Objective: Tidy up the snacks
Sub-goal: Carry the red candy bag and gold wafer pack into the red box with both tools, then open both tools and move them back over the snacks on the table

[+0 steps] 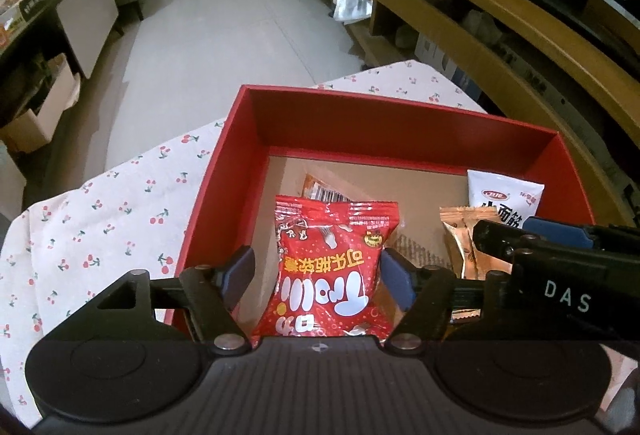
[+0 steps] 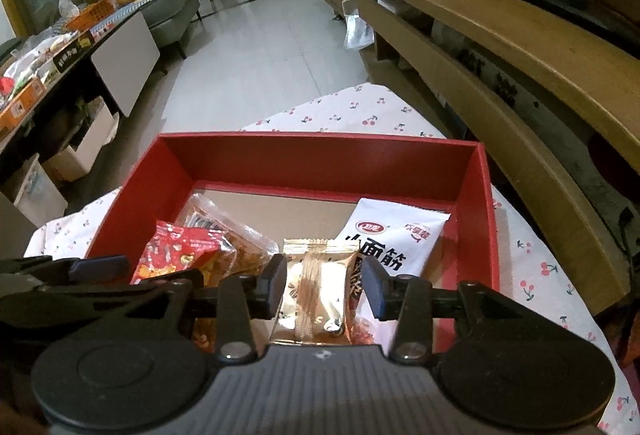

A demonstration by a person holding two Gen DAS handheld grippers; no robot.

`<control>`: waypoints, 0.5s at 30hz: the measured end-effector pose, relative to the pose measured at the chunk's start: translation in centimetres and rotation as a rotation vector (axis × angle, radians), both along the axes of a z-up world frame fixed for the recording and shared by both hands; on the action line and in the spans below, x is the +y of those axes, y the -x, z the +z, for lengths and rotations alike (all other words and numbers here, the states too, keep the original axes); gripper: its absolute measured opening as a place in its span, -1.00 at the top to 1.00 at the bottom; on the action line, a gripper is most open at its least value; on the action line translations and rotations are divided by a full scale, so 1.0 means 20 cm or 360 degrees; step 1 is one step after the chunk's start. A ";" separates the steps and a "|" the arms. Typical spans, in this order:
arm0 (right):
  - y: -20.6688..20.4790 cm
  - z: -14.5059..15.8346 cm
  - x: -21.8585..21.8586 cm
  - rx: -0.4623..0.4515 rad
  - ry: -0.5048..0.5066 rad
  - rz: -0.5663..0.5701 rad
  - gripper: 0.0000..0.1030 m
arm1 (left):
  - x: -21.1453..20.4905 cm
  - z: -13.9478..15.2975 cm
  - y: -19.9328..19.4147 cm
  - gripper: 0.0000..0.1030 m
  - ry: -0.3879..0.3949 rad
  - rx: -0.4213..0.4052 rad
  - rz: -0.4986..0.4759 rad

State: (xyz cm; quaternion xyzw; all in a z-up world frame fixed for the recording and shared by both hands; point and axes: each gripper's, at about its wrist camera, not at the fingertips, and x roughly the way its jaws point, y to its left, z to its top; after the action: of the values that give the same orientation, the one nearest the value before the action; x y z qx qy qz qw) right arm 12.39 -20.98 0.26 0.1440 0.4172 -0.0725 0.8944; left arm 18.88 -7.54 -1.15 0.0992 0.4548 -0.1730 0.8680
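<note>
Now both grippers point down into the red box [image 1: 400, 123] on the cherry-cloth worktop [image 1: 100, 215]. The left gripper [image 1: 318, 271] has its fingers [image 1: 240, 267] spread on either side of the red bag [image 1: 332, 267]; they look clear of it, so the bag lies loose. The right gripper [image 2: 322, 287] holds the gold pack [image 2: 316, 295] between its fingers [image 2: 272, 287], though the view is too tight to be sure they press it. A white pack [image 2: 394, 239] lies at 1 o'clock from the gold one. An orange pack [image 2: 216, 227] peeks out at 11 o'clock behind the red bag.
</note>
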 end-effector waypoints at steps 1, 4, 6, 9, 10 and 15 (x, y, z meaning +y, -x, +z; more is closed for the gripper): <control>0.00 0.01 0.00 -0.0004 -0.0002 -0.0001 -0.13 | 0.00 0.00 0.00 -0.49 0.0003 -0.0001 0.0003; 0.02 0.02 0.02 -0.0013 0.0001 0.0008 -0.13 | 0.02 0.02 0.02 -0.49 0.0008 0.0004 0.0012; 0.03 0.03 0.03 -0.0014 0.0000 0.0016 -0.14 | 0.04 0.03 0.04 -0.49 0.0005 -0.0002 0.0017; 0.06 0.05 0.05 -0.0020 0.0011 0.0030 -0.15 | 0.07 0.06 0.07 -0.50 0.0017 -0.0014 0.0022; 0.07 0.05 0.06 -0.0024 0.0011 0.0033 -0.15 | 0.08 0.07 0.08 -0.50 0.0021 -0.0018 0.0023; 0.12 0.08 0.09 -0.0031 0.0009 0.0080 -0.18 | 0.15 0.11 0.14 -0.60 0.0047 -0.0025 0.0027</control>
State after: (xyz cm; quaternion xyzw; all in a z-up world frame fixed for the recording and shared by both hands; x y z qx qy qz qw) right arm 10.01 -19.10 1.77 0.1316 0.4117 -0.0497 0.9004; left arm 16.18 -4.57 1.07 0.0839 0.4462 -0.1717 0.8743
